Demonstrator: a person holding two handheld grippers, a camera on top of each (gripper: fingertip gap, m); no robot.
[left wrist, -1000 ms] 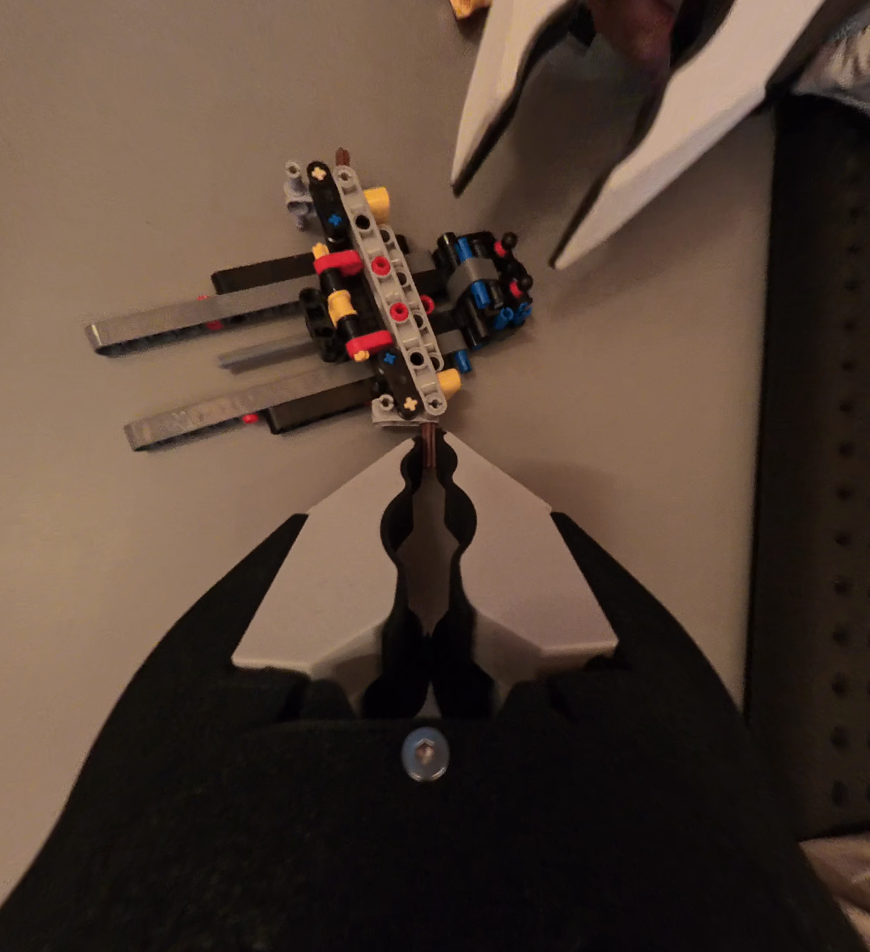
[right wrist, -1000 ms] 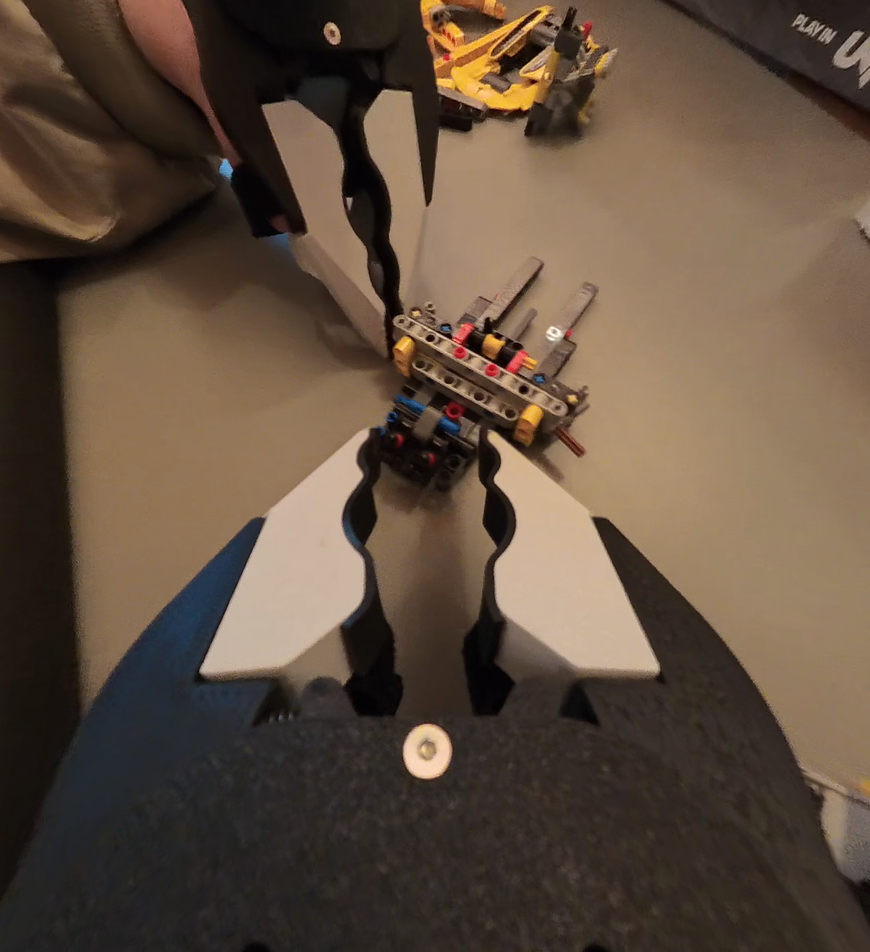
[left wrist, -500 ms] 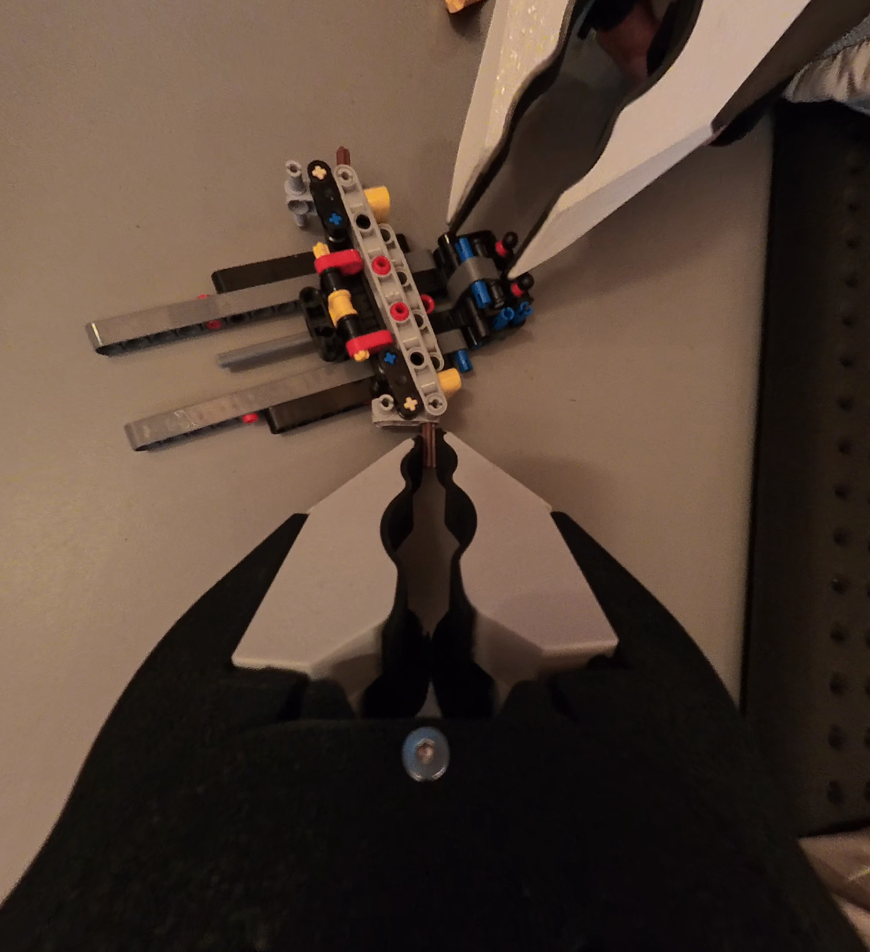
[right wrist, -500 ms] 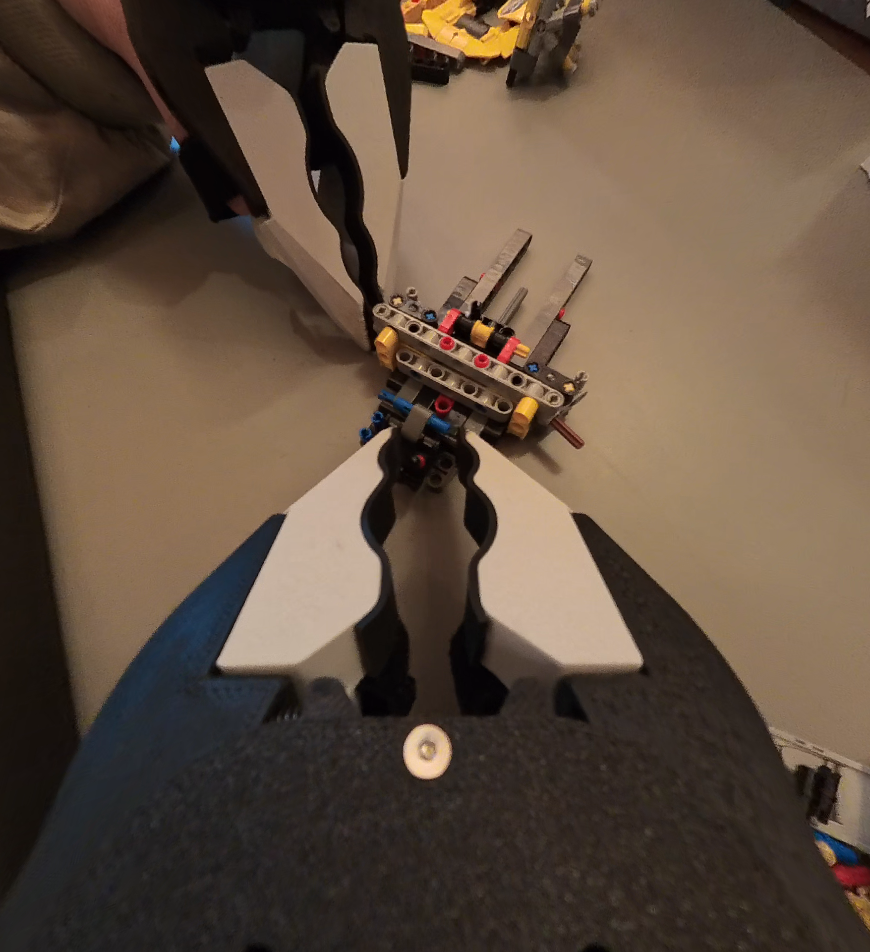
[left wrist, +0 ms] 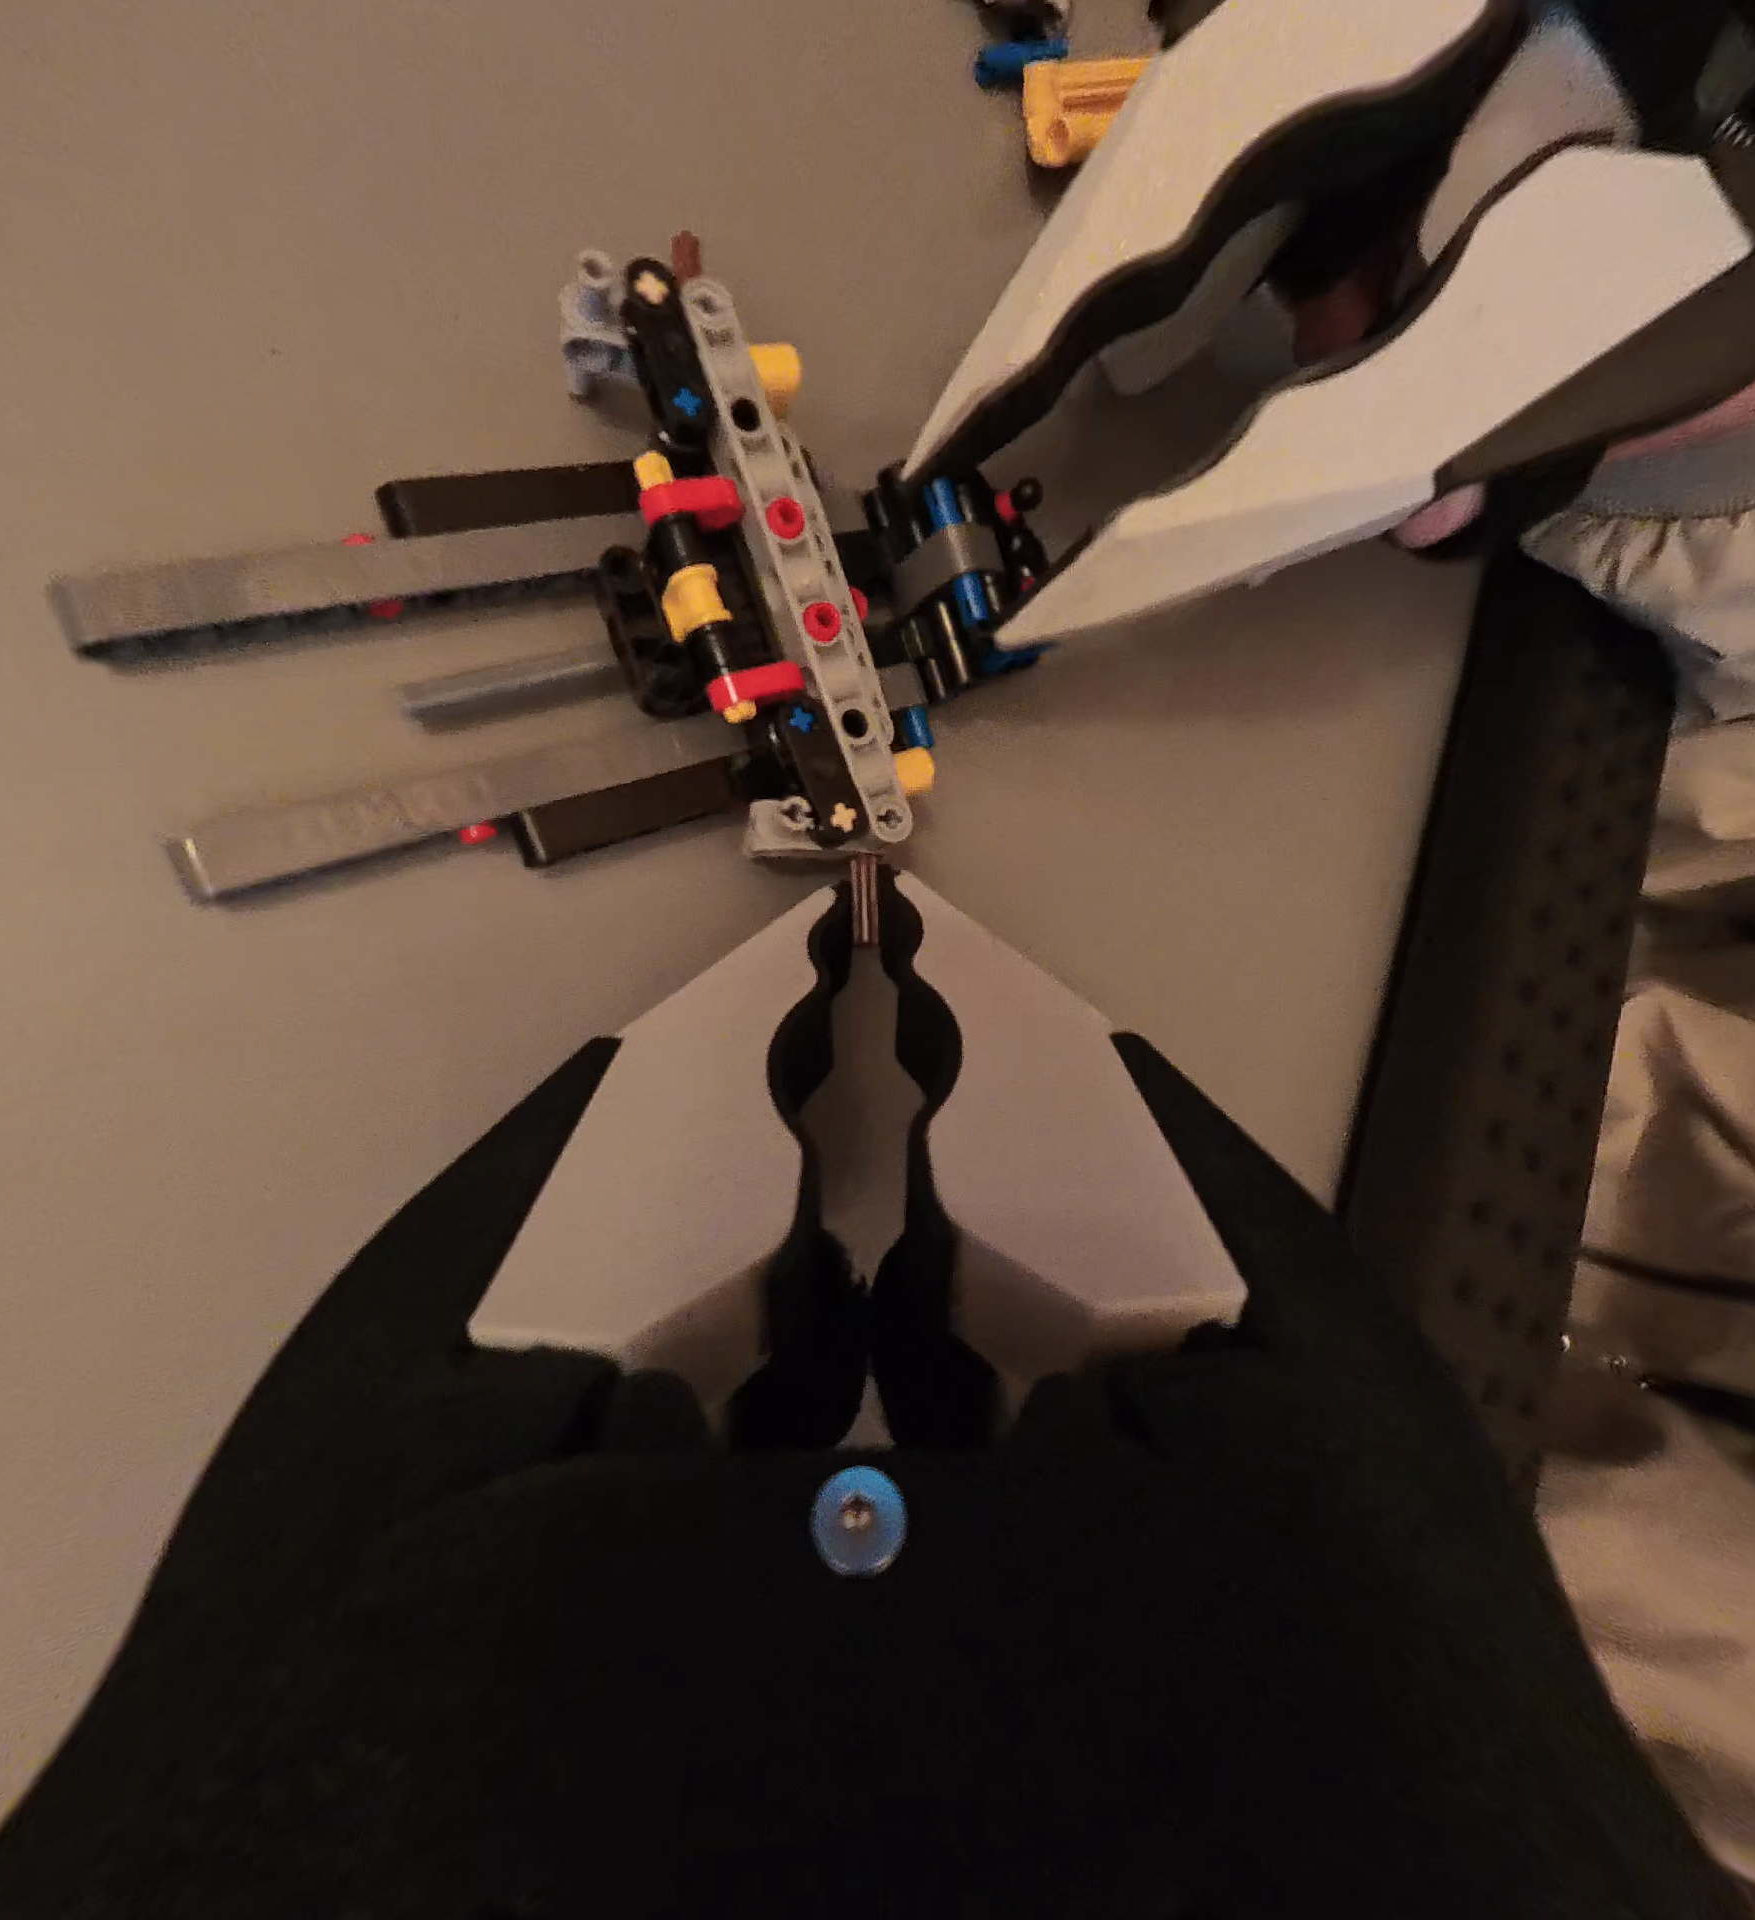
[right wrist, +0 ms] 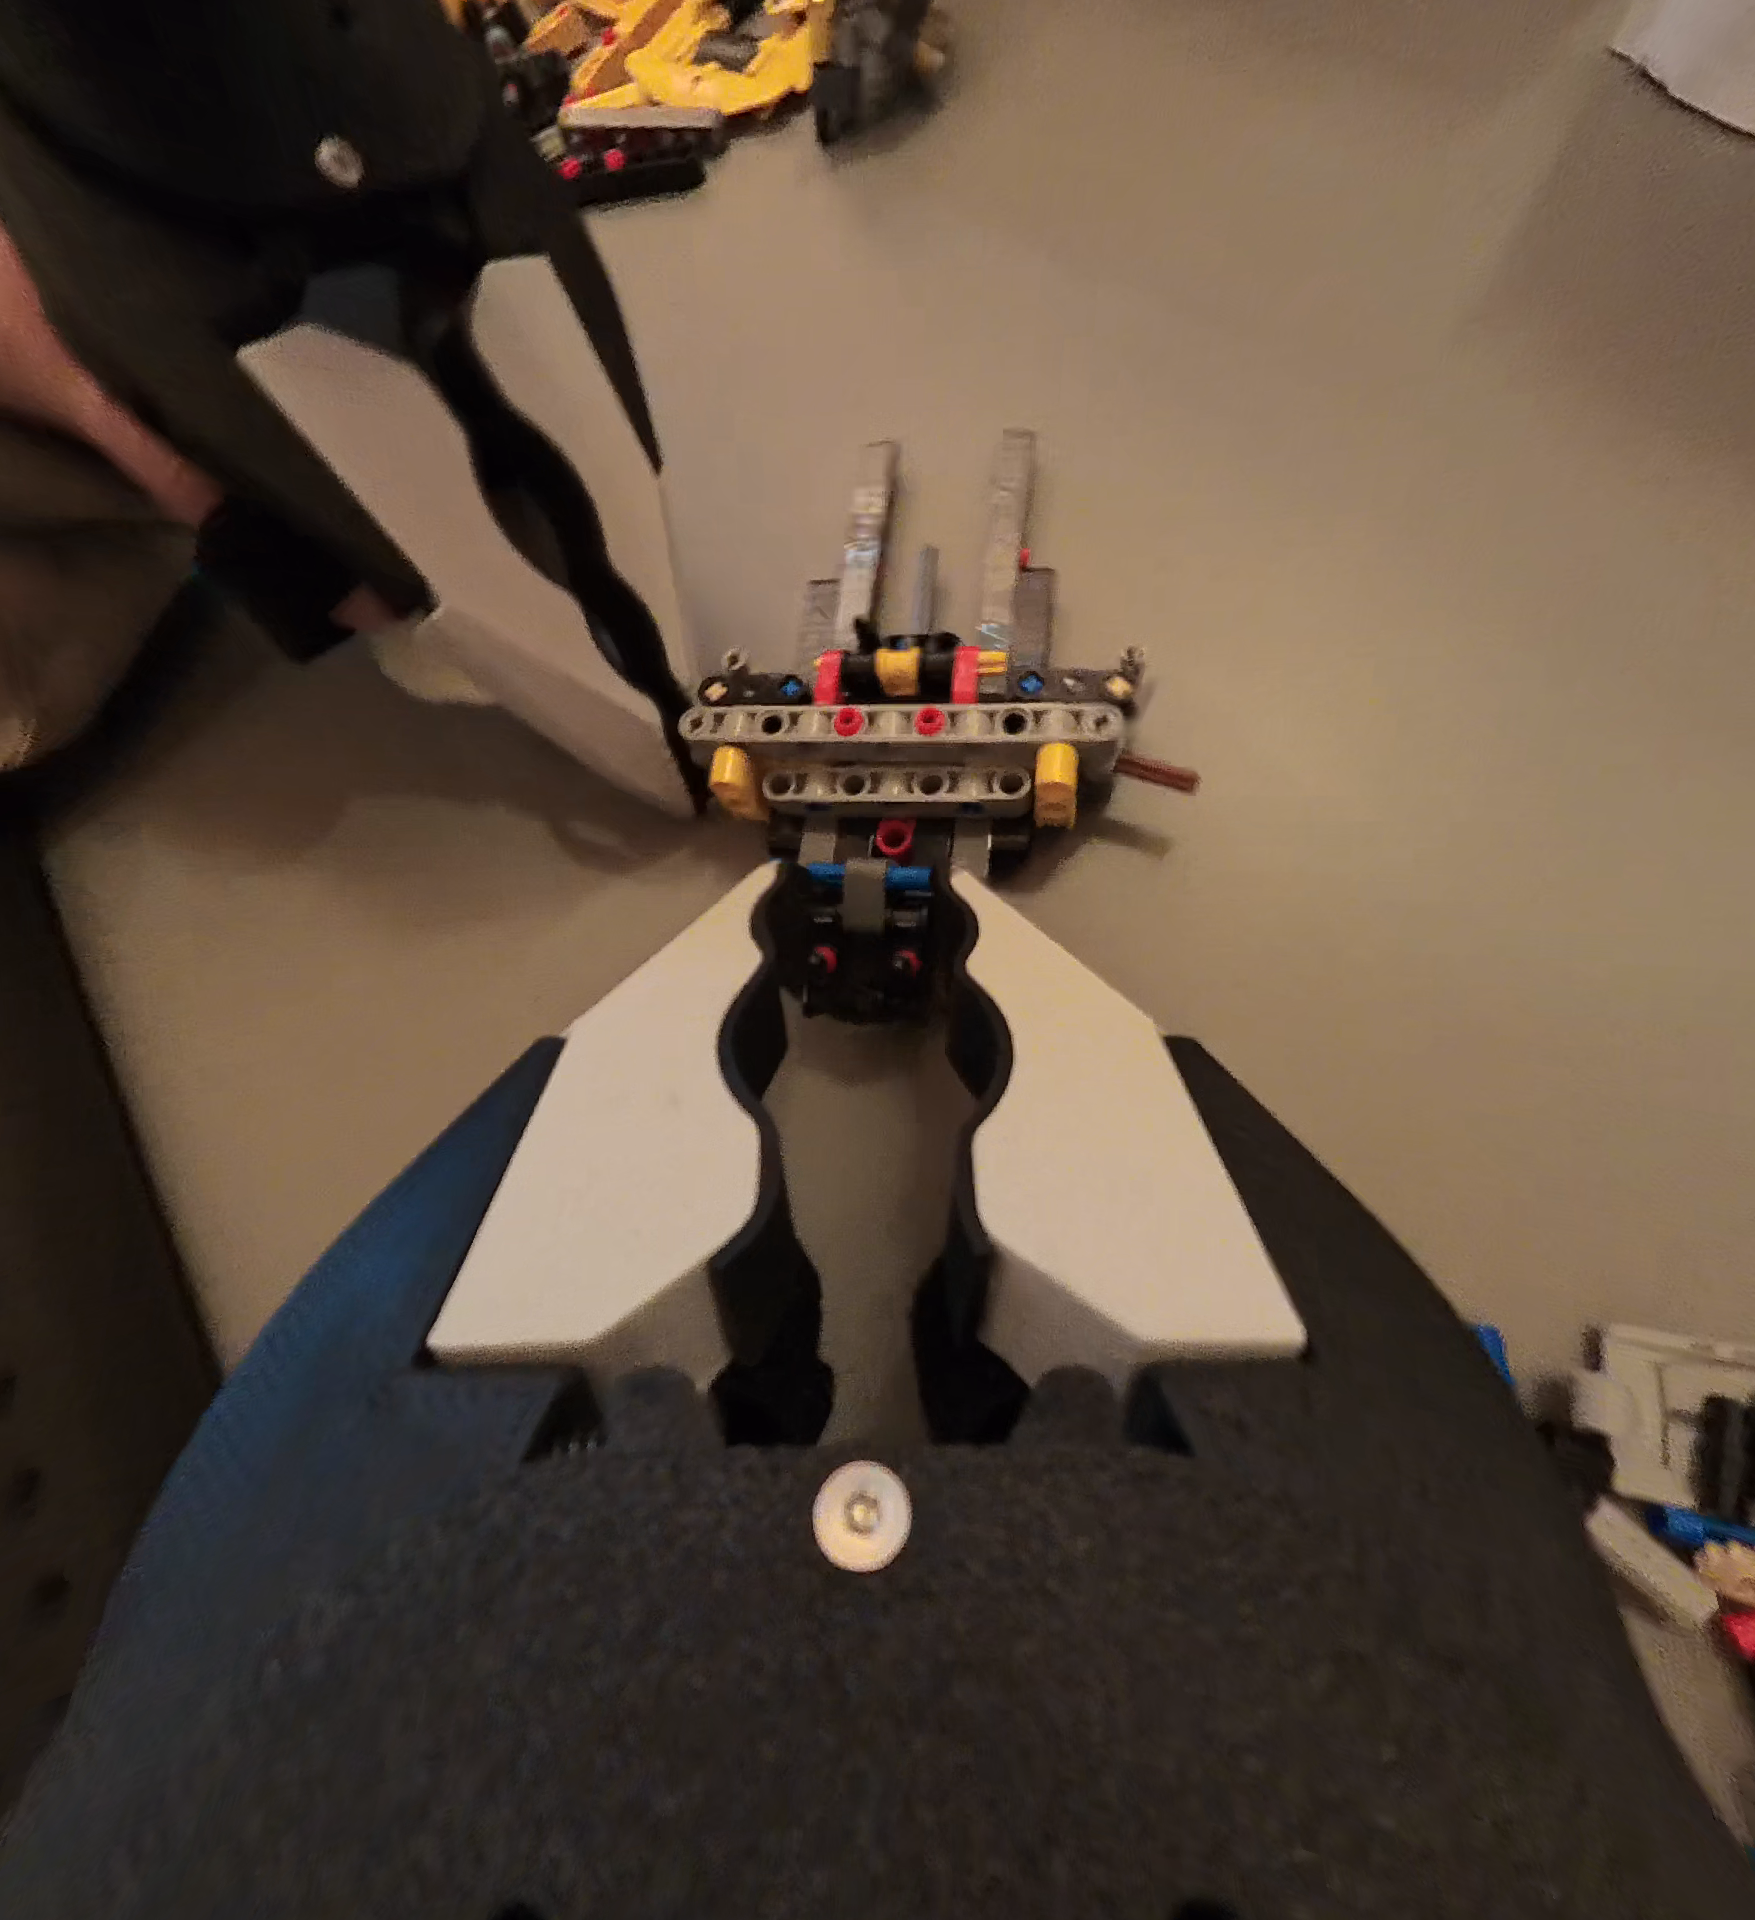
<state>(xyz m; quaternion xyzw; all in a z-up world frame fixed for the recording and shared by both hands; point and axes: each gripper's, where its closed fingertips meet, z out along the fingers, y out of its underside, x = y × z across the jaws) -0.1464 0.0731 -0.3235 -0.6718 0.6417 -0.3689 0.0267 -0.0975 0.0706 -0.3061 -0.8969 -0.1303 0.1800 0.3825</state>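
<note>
Now the left gripper (left wrist: 865, 914) is clenched on the brown axle (left wrist: 865, 906) poking from the brick assembly (left wrist: 769, 582) on the grey table (left wrist: 229, 1039), while the right gripper (right wrist: 862, 914) pinches its black rear block (right wrist: 860, 961). Nothing has separated yet.

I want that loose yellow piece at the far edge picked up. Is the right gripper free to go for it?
Probably not as things stand: the right gripper is closed around the model's black end block. The yellow piece lies bare on the table, so letting go would free it.
</note>
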